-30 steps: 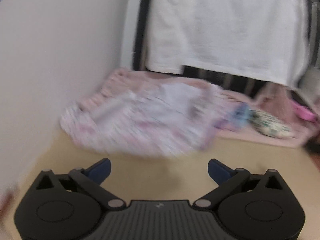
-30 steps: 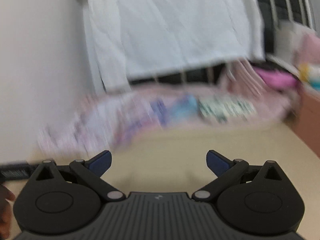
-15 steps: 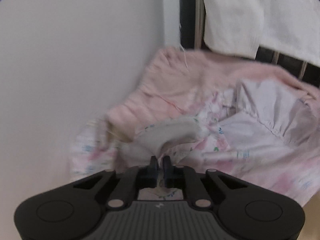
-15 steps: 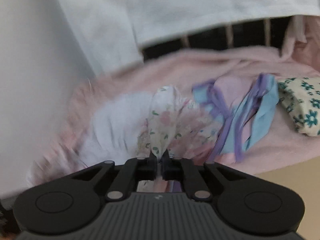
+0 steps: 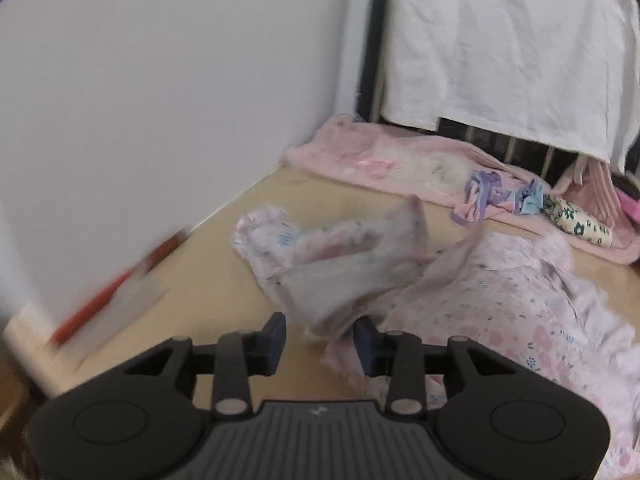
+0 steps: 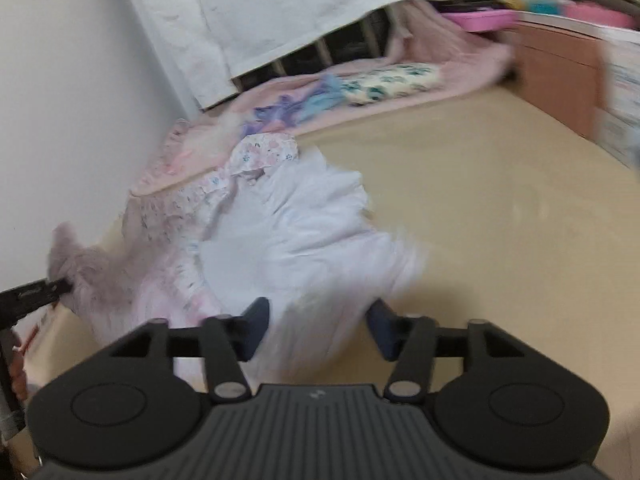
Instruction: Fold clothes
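On the tan tabletop (image 6: 500, 184): floral garment (image 5: 520, 304), spread crumpled, apparently dropped there for folding. Left gripper (image 5: 320, 332) and right gripper (image 6: 316, 328): jaws opening, cloth between them but released, pads not pressing.

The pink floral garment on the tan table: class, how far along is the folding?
Done: the pink floral garment lies on the tan table, apart from the pink blanket pile. In hand: left gripper and right gripper are opening, cloth between the jaws. Left: it is crumpled; no fold shows.
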`<state>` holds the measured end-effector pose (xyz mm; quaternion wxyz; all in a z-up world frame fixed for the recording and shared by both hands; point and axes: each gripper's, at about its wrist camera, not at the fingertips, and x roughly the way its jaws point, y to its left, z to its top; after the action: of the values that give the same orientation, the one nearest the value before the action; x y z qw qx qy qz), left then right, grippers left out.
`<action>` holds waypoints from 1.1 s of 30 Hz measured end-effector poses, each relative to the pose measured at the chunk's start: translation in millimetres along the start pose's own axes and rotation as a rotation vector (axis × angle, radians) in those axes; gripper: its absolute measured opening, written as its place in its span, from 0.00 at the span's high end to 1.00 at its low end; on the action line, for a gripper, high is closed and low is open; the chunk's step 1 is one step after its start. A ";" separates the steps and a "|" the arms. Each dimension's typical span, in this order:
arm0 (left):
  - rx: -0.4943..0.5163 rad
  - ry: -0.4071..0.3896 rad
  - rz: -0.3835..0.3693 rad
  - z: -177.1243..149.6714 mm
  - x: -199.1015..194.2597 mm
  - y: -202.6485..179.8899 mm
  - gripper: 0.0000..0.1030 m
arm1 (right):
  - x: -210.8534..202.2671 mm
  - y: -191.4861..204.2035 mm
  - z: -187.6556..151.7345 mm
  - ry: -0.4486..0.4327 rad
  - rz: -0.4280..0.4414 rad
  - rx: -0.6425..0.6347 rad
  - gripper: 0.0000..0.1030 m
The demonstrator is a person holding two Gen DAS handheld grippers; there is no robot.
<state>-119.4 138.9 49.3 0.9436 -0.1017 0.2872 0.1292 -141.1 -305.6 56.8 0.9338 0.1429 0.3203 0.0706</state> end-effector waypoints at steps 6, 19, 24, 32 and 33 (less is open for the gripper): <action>-0.015 -0.247 0.111 -1.7 -68.2 -15.6 0.16 | -32.7 2.2 31.6 -0.176 -0.027 -0.065 0.26; 0.256 0.167 -0.358 -38.8 -25.8 -72.4 0.34 | 201.3 183.5 112.1 0.194 0.137 -0.698 0.16; 0.261 0.249 -0.309 -43.0 -19.3 -45.0 0.36 | 264.5 217.6 92.2 0.255 0.033 -0.995 0.16; 0.255 0.053 -0.481 -12.1 -31.6 -44.3 0.24 | 311.2 181.4 109.7 0.252 -0.234 -0.882 0.98; 0.256 0.047 -0.474 -9.4 -24.5 -51.0 0.24 | 315.7 176.2 109.6 0.212 -0.307 -0.891 0.98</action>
<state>-128.5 83.6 61.6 0.9458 -0.0489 0.2912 -0.1353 167.4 -92.1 12.0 0.8660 -0.3280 0.3696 0.0765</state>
